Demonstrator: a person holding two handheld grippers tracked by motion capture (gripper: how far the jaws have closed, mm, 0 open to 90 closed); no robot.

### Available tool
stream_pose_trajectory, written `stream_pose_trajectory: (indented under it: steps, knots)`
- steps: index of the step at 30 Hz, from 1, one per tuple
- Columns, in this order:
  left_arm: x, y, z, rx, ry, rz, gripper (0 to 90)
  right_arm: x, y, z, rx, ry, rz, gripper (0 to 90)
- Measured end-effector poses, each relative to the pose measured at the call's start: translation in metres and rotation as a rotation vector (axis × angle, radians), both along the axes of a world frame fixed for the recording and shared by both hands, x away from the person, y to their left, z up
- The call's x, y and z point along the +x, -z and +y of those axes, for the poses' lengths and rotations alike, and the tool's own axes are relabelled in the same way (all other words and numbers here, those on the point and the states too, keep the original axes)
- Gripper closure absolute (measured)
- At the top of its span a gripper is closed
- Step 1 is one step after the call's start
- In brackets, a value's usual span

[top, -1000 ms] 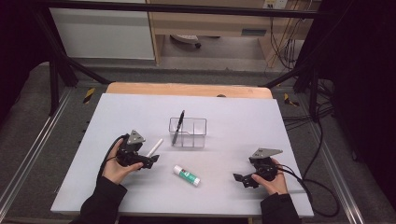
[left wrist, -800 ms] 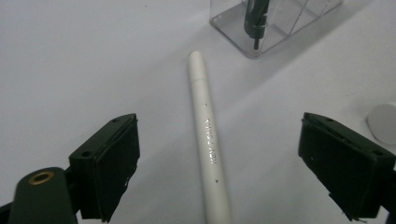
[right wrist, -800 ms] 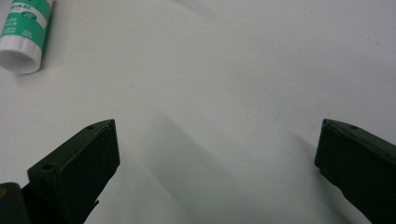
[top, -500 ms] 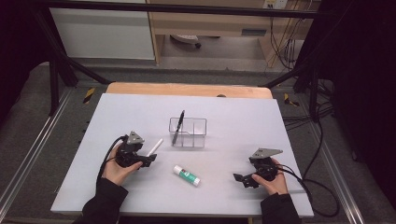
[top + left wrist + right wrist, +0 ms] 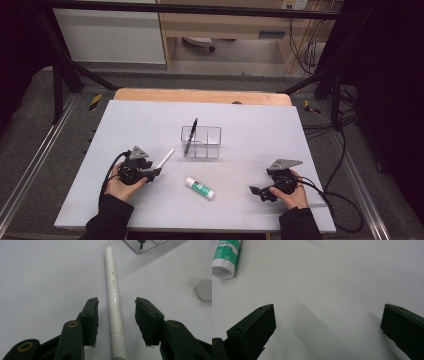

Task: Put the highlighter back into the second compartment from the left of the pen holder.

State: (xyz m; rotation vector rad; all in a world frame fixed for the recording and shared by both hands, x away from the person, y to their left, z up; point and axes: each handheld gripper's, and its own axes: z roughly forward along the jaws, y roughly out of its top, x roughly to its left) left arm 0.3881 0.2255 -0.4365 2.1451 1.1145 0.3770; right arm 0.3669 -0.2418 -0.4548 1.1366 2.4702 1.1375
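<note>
A white pen (image 5: 114, 300) lies flat on the white table (image 5: 260, 120), also seen in the high view as a white pen (image 5: 165, 158). My left gripper (image 5: 116, 303) is open, one jaw on each side of the pen without touching it; from above the left gripper (image 5: 152, 173) sits at the pen's near end. A clear two-compartment holder (image 5: 201, 141) stands mid-table with a black pen (image 5: 190, 135) leaning in its left compartment. A green-and-white glue stick (image 5: 200, 188) lies in front of it, its cap end (image 5: 225, 258) showing at upper left. My right gripper (image 5: 328, 315) is wide open over bare table, at the right gripper (image 5: 256, 192) spot near the front right.
A wooden board (image 5: 200, 95) edges the table's far side. Cables (image 5: 340, 200) trail off the right edge. The holder's corner (image 5: 147, 245) and the glue stick's round end (image 5: 204, 288) lie beyond the left jaws.
</note>
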Motion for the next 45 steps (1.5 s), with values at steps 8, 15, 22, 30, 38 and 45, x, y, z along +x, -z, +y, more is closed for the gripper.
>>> stream_pose_trajectory:
  steps: [8,15,22,30,38,45]
  knots:
    - [-0.004,0.005,0.001,0.005,-0.015,0.02,66.3,-0.001,-0.001,0.0,0.002,0.0,-0.001,0.4]
    - [-0.004,0.008,-0.001,0.015,-0.027,0.018,71.4,0.0,0.0,0.0,-0.001,-0.004,-0.002,0.4]
    - [-0.005,0.01,0.0,0.008,-0.057,0.001,76.7,0.0,-0.001,0.0,-0.004,-0.004,-0.003,0.4]
    - [-0.007,0.011,-0.001,0.004,-0.076,-0.009,77.4,-0.001,-0.001,0.0,-0.003,-0.003,-0.004,0.4]
    - [-0.007,0.01,0.003,-0.027,-0.091,-0.007,77.7,-0.001,0.0,0.0,-0.003,-0.004,-0.003,0.4]
    - [-0.011,0.003,0.009,-0.05,-0.075,-0.027,77.7,-0.001,-0.001,-0.001,-0.004,-0.006,-0.008,0.4]
